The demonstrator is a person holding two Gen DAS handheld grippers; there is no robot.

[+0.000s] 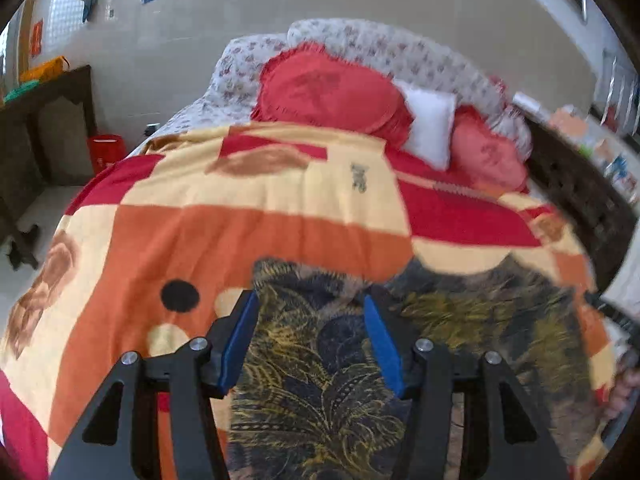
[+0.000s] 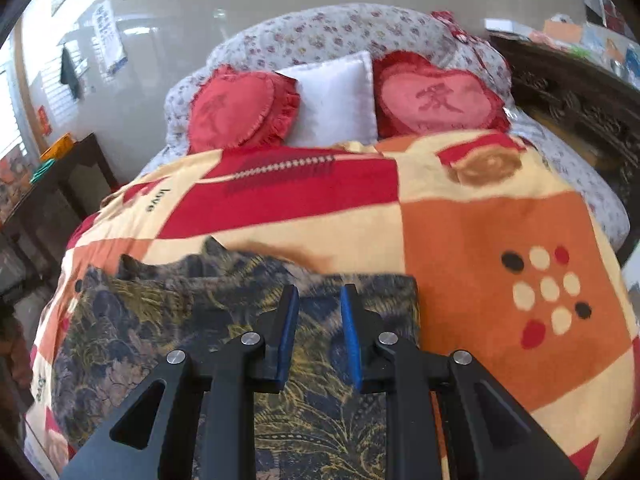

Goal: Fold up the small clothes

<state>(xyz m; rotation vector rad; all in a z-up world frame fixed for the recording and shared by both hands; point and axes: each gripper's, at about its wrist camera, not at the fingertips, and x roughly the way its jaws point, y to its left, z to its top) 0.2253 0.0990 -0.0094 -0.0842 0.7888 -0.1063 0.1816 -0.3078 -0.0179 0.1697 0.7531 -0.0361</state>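
Observation:
A dark garment with a navy and gold leaf print (image 1: pixel 320 360) lies spread flat on the patchwork blanket (image 1: pixel 200 220). It also shows in the right wrist view (image 2: pixel 160 320). My left gripper (image 1: pixel 310 304) is open, its blue pads on either side of the garment's left part, just above the cloth. My right gripper (image 2: pixel 319 296) is open with a narrower gap, over the garment's right part near its far edge. Neither holds cloth.
Two red heart cushions (image 2: pixel 240 108) and a white pillow (image 2: pixel 336 100) lie at the head of the bed. A dark wooden headboard (image 2: pixel 580 96) runs along the right. A dark table (image 1: pixel 40 128) and a red bin (image 1: pixel 106 152) stand at the left.

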